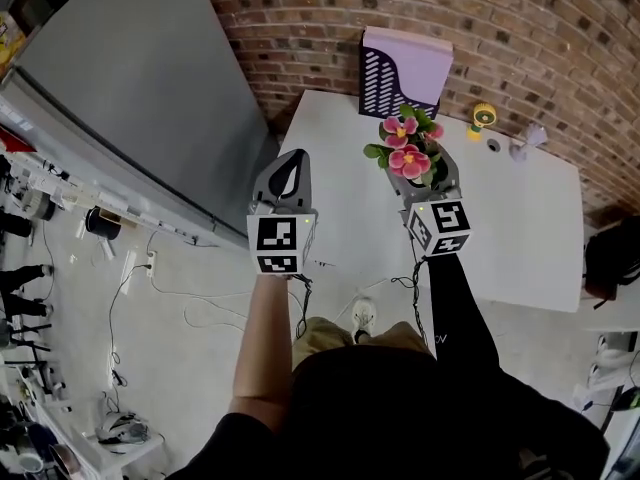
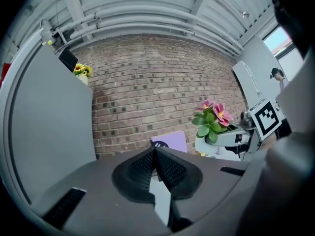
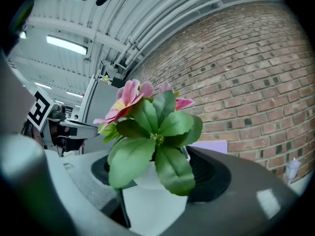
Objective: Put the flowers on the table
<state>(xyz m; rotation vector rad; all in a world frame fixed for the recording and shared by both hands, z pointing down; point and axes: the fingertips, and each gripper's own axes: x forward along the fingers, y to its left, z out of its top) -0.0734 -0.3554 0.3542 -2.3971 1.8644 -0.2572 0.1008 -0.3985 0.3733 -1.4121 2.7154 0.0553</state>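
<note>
Transport stage: right tool (image 1: 425,173) grips potted flowers (image 3: 147,132) over white table (image 1: 520,218), frame upper centre; set-down remains. Left tool (image 1: 288,168) jaws together, empty.

The brick wall (image 1: 300,18) looks rough, the table (image 1: 520,218) matt and smooth, the flower pot (image 3: 147,208) smooth.

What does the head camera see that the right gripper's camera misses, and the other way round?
Only the head view: the floor with its cables and the person's shoe. Only the right gripper view: ceiling lights and the white pot clamped in the right gripper. Both: the pink flowers, the brick wall and the purple box.
</note>
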